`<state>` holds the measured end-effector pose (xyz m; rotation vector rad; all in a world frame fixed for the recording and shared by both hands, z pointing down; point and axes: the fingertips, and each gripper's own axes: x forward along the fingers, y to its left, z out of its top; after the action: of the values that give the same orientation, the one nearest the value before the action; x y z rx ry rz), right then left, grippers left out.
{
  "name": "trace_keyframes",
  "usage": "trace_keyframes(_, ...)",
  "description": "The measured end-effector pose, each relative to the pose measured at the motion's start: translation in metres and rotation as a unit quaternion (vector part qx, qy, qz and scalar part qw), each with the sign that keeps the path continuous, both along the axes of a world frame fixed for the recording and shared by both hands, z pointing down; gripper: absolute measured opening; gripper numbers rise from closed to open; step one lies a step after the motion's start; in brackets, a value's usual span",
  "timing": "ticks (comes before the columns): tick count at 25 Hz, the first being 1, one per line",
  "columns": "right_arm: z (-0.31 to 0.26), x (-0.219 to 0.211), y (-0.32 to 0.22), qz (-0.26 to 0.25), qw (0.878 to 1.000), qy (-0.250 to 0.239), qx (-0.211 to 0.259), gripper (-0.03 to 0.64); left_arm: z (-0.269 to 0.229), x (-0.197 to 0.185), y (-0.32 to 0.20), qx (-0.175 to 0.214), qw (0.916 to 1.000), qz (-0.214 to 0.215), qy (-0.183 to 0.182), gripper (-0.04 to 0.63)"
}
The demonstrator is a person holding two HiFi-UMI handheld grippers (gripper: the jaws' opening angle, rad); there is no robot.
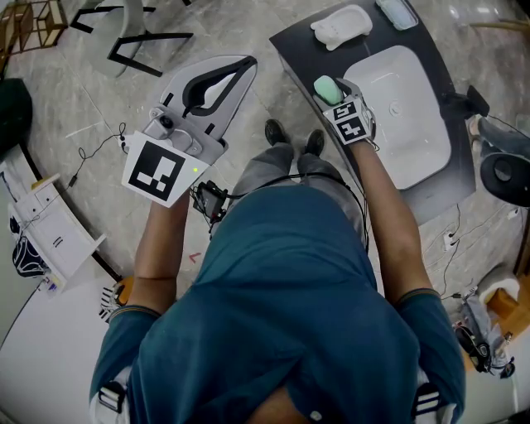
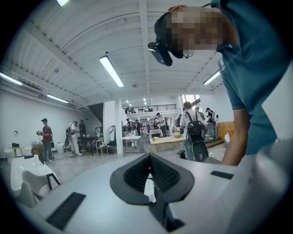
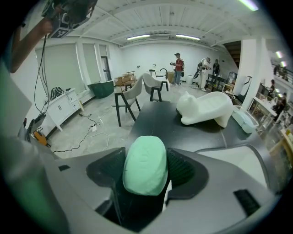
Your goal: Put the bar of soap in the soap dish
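Observation:
A pale green bar of soap [image 3: 145, 164] sits between the jaws of my right gripper [image 3: 146, 155], which is shut on it. In the head view that gripper [image 1: 333, 89] hovers with the soap [image 1: 327, 86] over the black counter's near-left part, beside the sink. The white soap dish [image 3: 204, 109] rests further along the counter, apart from the soap; it also shows at the counter's far end [image 1: 341, 25]. My left gripper [image 1: 246, 66] is held up over the floor to the left, shut with nothing in it [image 2: 149, 157].
A white sink basin [image 1: 406, 108] is set into the black counter [image 1: 302, 50]. A light blue object [image 3: 245, 119] lies past the dish. Chairs [image 3: 132, 93] and cables [image 3: 87, 130] stand on the floor left of the counter. People stand far off.

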<state>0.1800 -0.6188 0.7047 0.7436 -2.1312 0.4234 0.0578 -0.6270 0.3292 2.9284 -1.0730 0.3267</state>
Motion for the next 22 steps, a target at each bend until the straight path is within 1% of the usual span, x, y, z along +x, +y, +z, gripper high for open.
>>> trace_keyframes(13, -0.013, -0.001, -0.016, 0.012, 1.0, -0.013, 0.025, 0.297, 0.004, -0.004, -0.004, -0.004, 1.0, -0.002, 0.003, 0.003)
trace_keyframes(22, -0.023, 0.003, -0.033, 0.017, 0.999, -0.011, 0.042, 0.296, 0.006, -0.004, -0.008, -0.007, 1.0, -0.003, 0.003, 0.003)
